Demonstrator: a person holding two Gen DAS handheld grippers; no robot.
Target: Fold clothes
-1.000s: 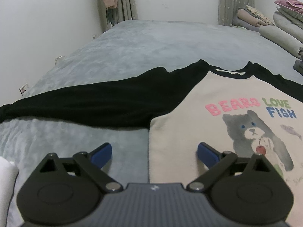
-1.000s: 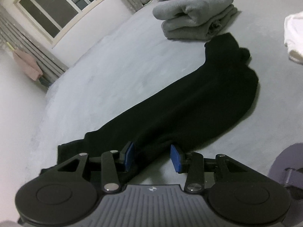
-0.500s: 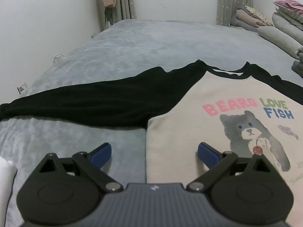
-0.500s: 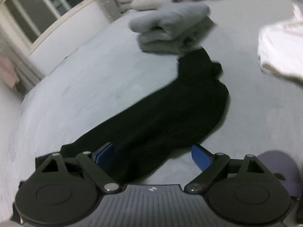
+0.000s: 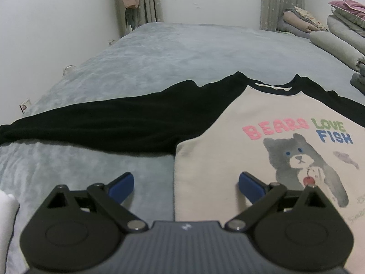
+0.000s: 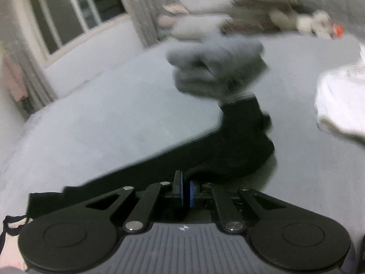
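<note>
The left gripper point(image 5: 186, 183) is hovering low over the bed point(image 5: 182, 52) with its jaws spread wide and nothing between them. The side edge of the cream shirt point(image 5: 228, 150) is running straight into the gap between the two blue pads: the left pad point(image 5: 121, 183) is sitting over bare grey blanket, while the right pad point(image 5: 249, 186) is sitting over the cream body of the garment. Ahead of the jaws, the shirt's black left sleeve point(image 5: 102, 127) is lying stretched out flat, reaching away to the left past the left pad. Ahead and to the right of the jaws, the bear print point(image 5: 303, 159) with its coloured lettering is lying face up. A bit of white cloth point(image 5: 6, 212) is showing at the frame's lower left, beside the gripper body.

The right gripper point(image 6: 186, 190) is pressing its jaws together, and black fabric of the other sleeve point(image 6: 228, 146) is appearing to rise into the pinch, though blur is making the contact hard to judge. That sleeve is trailing forward and to the right from the jaws. Beyond its far end, a folded grey stack point(image 6: 214, 66) is sitting on the blanket, and a white garment point(image 6: 342, 100) is lying far right of the jaws.
</note>
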